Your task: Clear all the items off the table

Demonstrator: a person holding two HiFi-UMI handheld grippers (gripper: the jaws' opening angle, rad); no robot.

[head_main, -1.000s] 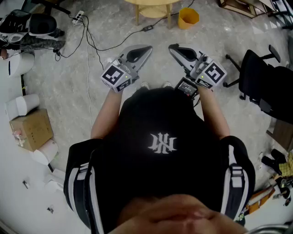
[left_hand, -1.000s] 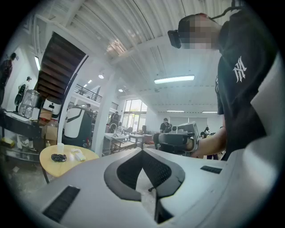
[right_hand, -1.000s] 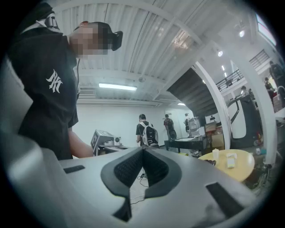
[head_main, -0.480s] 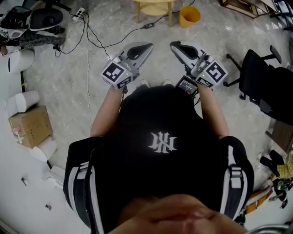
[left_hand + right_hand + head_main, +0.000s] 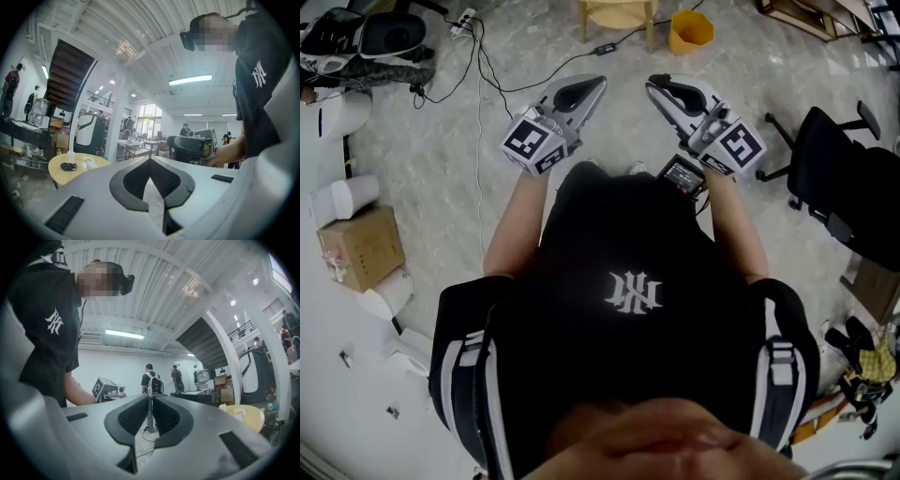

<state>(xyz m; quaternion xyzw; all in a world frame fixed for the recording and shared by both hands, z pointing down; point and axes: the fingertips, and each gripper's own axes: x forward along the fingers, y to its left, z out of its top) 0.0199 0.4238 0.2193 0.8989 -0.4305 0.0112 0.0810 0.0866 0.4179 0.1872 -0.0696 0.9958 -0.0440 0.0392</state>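
A round yellow table [image 5: 619,11] stands ahead at the top edge of the head view. In the left gripper view this table [image 5: 56,174] carries a black object [image 5: 69,166], a white cup [image 5: 71,156] and small white items [image 5: 88,163]. My left gripper [image 5: 598,82] points level toward it, jaws shut with nothing between them [image 5: 150,160]. My right gripper [image 5: 652,84] is held beside it, also empty. Its jaws have just been opening, but the tips still nearly touch [image 5: 151,397]. The table edge [image 5: 246,416] shows at its right, with a cup [image 5: 222,407].
A yellow bin [image 5: 689,33] sits beside the table. A black office chair [image 5: 844,187] stands at the right. Cables [image 5: 478,75] run over the floor at the left, near a cardboard box [image 5: 356,248]. People [image 5: 151,380] stand far off.
Both grippers have moved a little forward, up the picture toward the yellow table. Neither holds anything.
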